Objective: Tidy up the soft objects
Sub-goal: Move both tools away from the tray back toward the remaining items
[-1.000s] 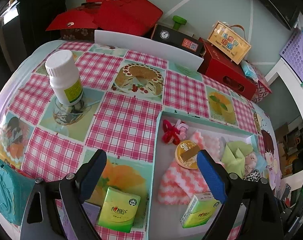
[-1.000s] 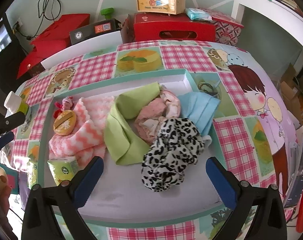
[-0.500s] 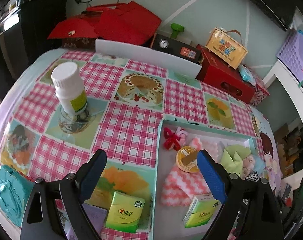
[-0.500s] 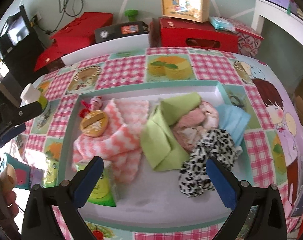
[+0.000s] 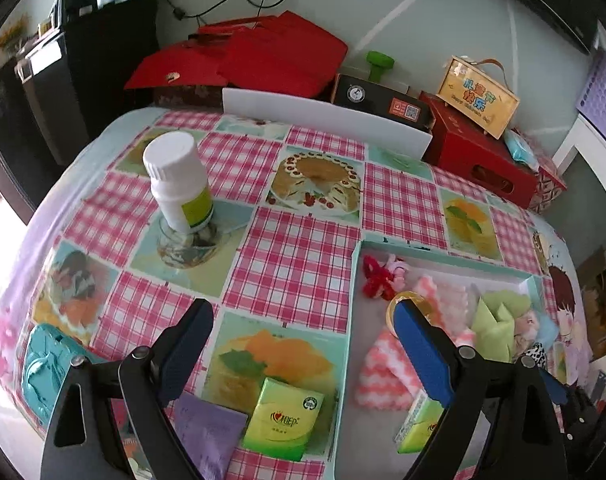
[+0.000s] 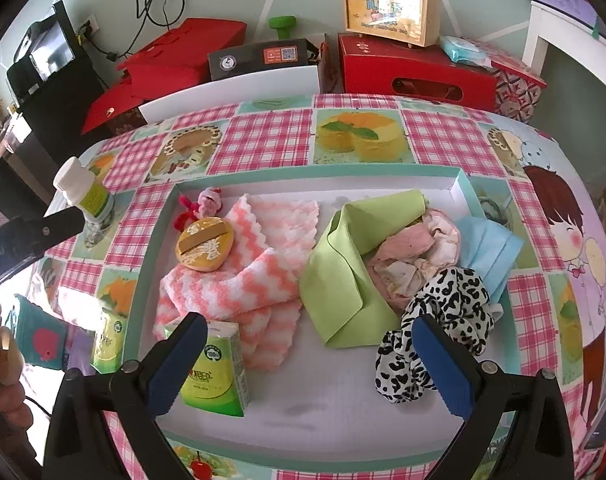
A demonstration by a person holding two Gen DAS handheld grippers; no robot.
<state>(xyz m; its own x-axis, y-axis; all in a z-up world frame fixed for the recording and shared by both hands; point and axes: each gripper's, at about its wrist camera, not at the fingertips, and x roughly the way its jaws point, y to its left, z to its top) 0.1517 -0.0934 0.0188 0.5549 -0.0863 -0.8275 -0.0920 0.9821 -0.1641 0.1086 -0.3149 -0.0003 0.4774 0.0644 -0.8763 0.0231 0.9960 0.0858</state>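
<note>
in the right wrist view the tray (image 6: pixel 171 216) fills the middle of the frame, holding the soft things: a pink-and-white zigzag cloth (image 6: pixel 259 264) left of centre, its long axis running from lower left to upper right, a folded green cloth (image 6: pixel 343 276) at centre pointing up toward the right, crumpled pink fabric (image 6: pixel 415 252) beside it, a leopard-print scrunchie (image 6: pixel 443 320) at lower right and a blue mask (image 6: pixel 491 248) draped over the tray's right rim. a green tissue pack (image 6: pixel 211 372), marked "100%", lies at lower left with its long axis roughly upright in the frame. the right gripper (image 6: pixel 307 364) hovers above the tray, jaws spread wide, empty. the left gripper (image 5: pixel 303 352) is also wide open, above another tissue pack (image 5: pixel 283 420) on the tablecloth (image 5: pixel 295 256), at bottom centre.
</note>
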